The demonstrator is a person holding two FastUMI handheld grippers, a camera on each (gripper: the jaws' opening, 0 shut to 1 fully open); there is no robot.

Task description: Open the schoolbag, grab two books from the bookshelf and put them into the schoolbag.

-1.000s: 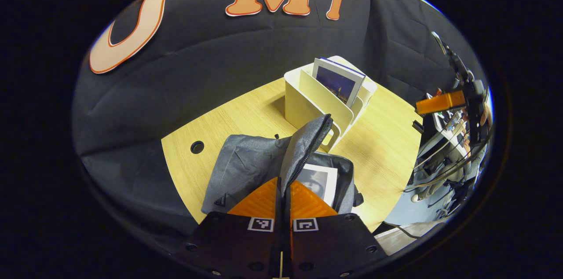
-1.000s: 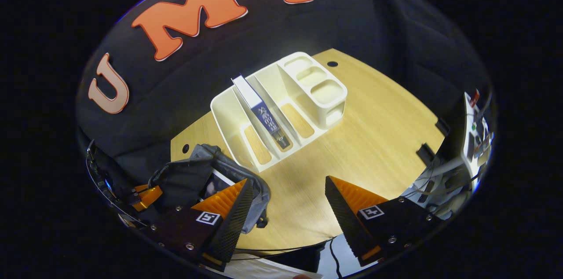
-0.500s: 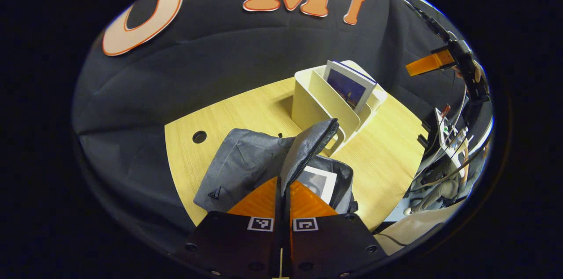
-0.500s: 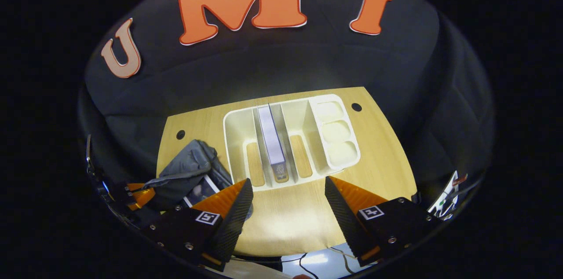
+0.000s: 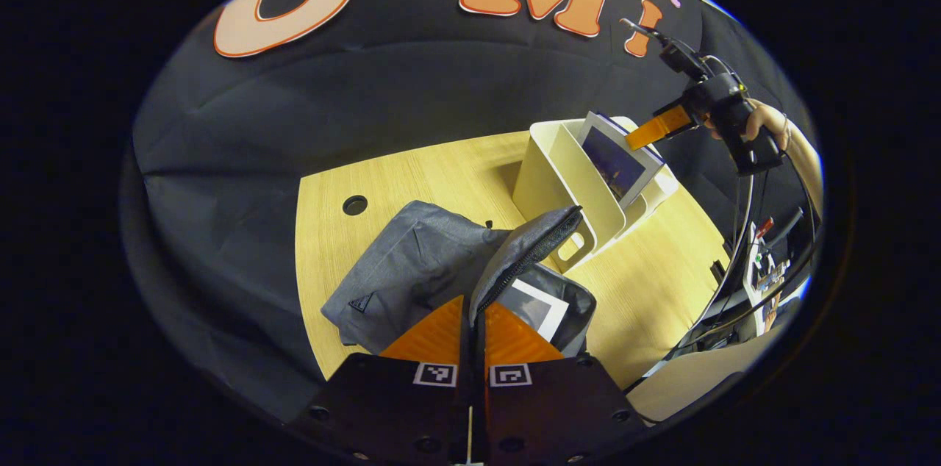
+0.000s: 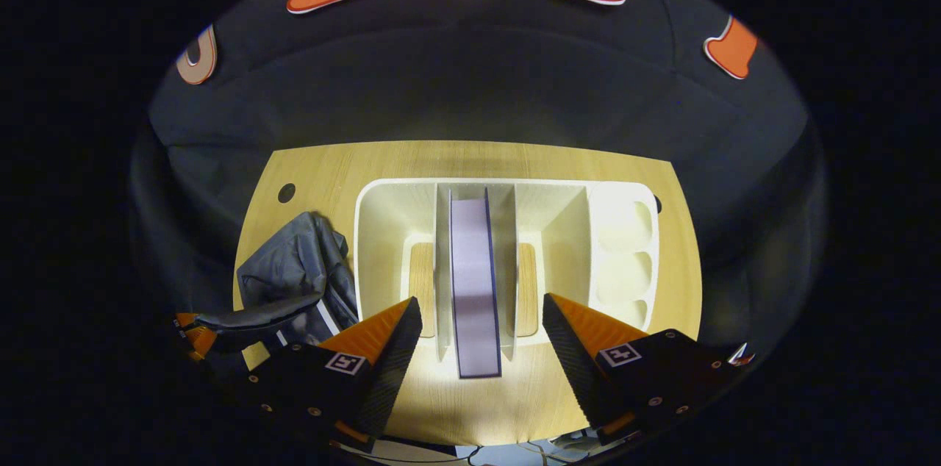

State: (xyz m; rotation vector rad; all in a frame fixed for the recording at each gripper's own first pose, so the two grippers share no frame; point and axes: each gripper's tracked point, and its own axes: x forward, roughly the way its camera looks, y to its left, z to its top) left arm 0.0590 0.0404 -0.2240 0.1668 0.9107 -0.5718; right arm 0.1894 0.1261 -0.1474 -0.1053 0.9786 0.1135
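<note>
The grey schoolbag (image 5: 412, 267) lies on the wooden table (image 5: 412, 172). My left gripper (image 5: 474, 302) is shut on its zippered flap (image 5: 526, 249) and holds the flap up. One book (image 5: 535, 306) lies inside the open bag. The cream bookshelf (image 5: 566, 176) stands behind the bag with a purple-covered book (image 5: 616, 161) upright in its middle slot. My right gripper (image 6: 479, 299) hovers open above that book (image 6: 474, 275), one finger on each side of its top edge, not touching. In the left gripper view, the right gripper (image 5: 662, 124) is at the book's top corner, held by a hand (image 5: 764, 120).
The shelf (image 6: 382, 231) has slots free on both sides of the book and three small cups (image 6: 625, 253) at its right end. The bag (image 6: 294, 267) sits to the shelf's left. The table has a round hole (image 5: 355, 204). Cables and equipment (image 5: 757, 260) sit beyond the table's right edge.
My right gripper has swung over the bookshelf and come down, now centred above the upright book. The left gripper still holds the flap up.
</note>
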